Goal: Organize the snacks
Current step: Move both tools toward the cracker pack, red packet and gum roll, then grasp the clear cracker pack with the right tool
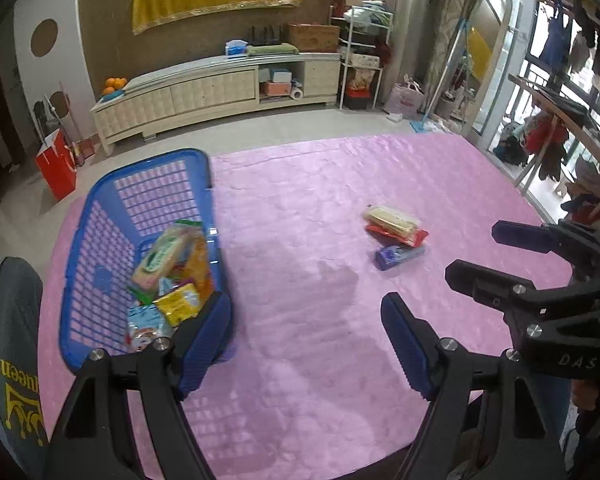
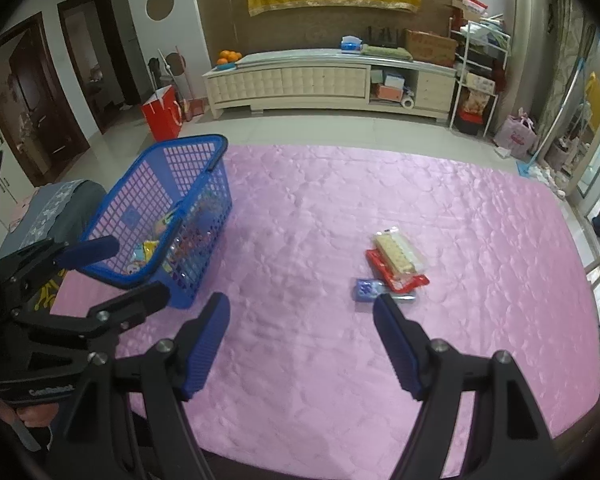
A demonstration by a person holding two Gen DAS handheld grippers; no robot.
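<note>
- Left gripper (image 1: 306, 316) stands wide apart, blue pads spread, and nothing sits between them; it grips nothing and touches nothing.
- It tilts down over the pink quilted surface (image 1: 320, 340), its left finger (image 1: 204, 344) showing just in front of the near corner of the blue basket (image 1: 100, 240); whether the two touch I cannot tell.
- Right gripper (image 2: 302, 316) is just as open, empty too, angled down at the same surface.
- Its right fingertip (image 2: 388, 320) shows in front of the small blue packet (image 2: 366, 290); contact there cannot be told.
- From the left wrist view the right gripper shows at the right edge, held above the surface; from the right wrist view the left one appears at the left edge, beside the basket.
- The basket stands at the left end of the surface, holding several snacks: a green-and-cream pack (image 1: 162, 256), a yellow pack (image 1: 178, 304) and others jumbled under them.
- Three snacks lie well apart from it on the surface: a clear pack of pale biscuits (image 2: 396, 256) lying on a red pack (image 2: 400, 280), with the blue packet just beside them.
- A hand (image 2: 36, 416) shows under the left gripper's handle.
</note>
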